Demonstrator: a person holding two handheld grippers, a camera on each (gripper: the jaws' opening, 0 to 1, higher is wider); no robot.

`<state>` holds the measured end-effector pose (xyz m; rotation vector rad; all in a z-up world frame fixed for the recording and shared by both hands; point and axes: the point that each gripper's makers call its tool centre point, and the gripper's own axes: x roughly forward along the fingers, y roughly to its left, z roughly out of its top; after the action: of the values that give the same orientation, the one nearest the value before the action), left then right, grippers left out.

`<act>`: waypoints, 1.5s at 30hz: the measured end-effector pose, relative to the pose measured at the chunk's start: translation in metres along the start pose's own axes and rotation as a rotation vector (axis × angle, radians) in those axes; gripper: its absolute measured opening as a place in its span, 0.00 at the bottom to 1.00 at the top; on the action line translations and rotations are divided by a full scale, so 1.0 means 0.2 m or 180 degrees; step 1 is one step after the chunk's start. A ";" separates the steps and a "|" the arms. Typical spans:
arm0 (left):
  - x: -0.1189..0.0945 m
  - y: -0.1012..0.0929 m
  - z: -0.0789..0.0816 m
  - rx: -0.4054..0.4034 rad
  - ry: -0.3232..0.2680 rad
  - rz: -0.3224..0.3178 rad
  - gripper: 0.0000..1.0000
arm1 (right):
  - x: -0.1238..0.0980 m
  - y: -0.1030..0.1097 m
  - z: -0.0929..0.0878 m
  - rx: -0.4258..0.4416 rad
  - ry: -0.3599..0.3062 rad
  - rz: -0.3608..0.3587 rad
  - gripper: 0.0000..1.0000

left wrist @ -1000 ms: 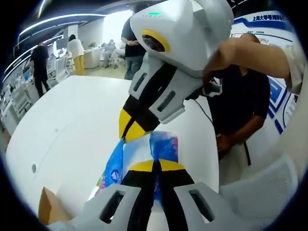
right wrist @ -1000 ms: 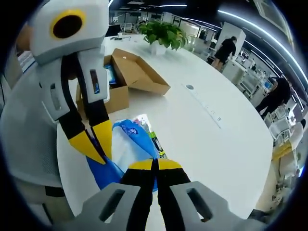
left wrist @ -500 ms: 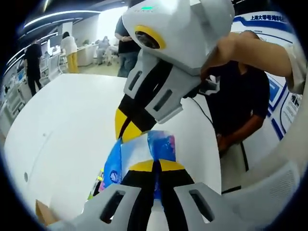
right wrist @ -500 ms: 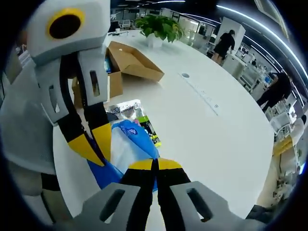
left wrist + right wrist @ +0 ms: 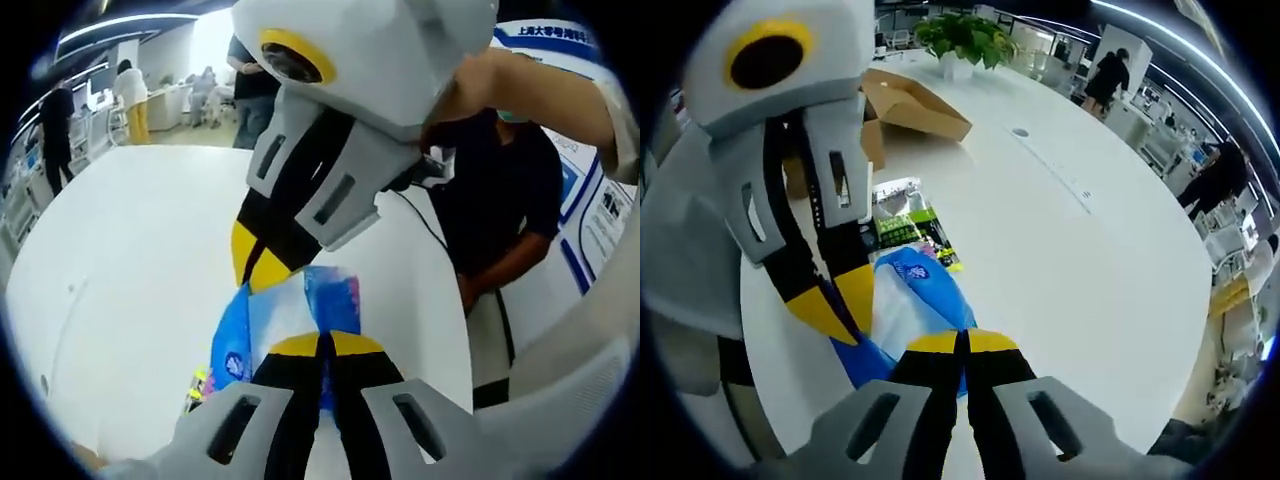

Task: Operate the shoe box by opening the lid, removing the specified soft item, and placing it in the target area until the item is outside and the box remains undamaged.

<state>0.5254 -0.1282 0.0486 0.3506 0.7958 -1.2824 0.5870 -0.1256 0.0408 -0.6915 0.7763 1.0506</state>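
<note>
A soft blue and white plastic packet [image 5: 290, 315] [image 5: 902, 305] hangs between both grippers above the white table. My left gripper [image 5: 325, 342] is shut on one edge of it. My right gripper [image 5: 962, 340] is shut on the other edge. In the left gripper view the right gripper [image 5: 262, 262] reaches in from above with its yellow tips on the packet. In the right gripper view the left gripper [image 5: 838, 305] comes in from the left, also pinching the packet. The brown shoe box [image 5: 908, 103] stands open at the back of the table, its lid flap folded out.
A green and silver packet [image 5: 902, 222] lies flat on the white table [image 5: 1070, 260] below the held one. A potted plant [image 5: 962, 45] stands behind the box. A person in dark clothes [image 5: 500, 200] stands close beside the table. Other people stand far off.
Both grippers have lifted with the blue packet, away from the box. The green and silver packet on the table has come into fuller view beneath it.
</note>
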 end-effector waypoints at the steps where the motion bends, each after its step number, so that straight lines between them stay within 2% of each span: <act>1: 0.01 0.00 0.00 -0.0001 0.0004 -0.0009 0.00 | 0.00 0.00 -0.01 -0.0003 0.0010 -0.0001 0.00; 17: 0.19 0.05 0.01 0.0005 0.0086 -0.0072 0.00 | 0.05 -0.09 -0.15 0.0006 0.0193 -0.0017 0.00; 22: 0.23 0.06 0.03 -0.0074 0.0054 -0.0094 0.00 | 0.05 -0.12 -0.18 0.0023 0.0203 -0.0045 0.00; 31: 0.26 0.06 0.05 -0.0062 0.0046 -0.0124 0.00 | 0.06 -0.14 -0.20 0.0082 0.0202 -0.0068 0.00; 45: 0.26 0.04 0.03 -0.0024 0.0066 -0.0125 0.00 | 0.05 -0.13 -0.22 0.0136 0.0240 -0.0066 0.00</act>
<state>0.5395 -0.1677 0.0150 0.3441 0.8284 -1.3141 0.6047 -0.1655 0.0109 -0.7044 0.8528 0.9909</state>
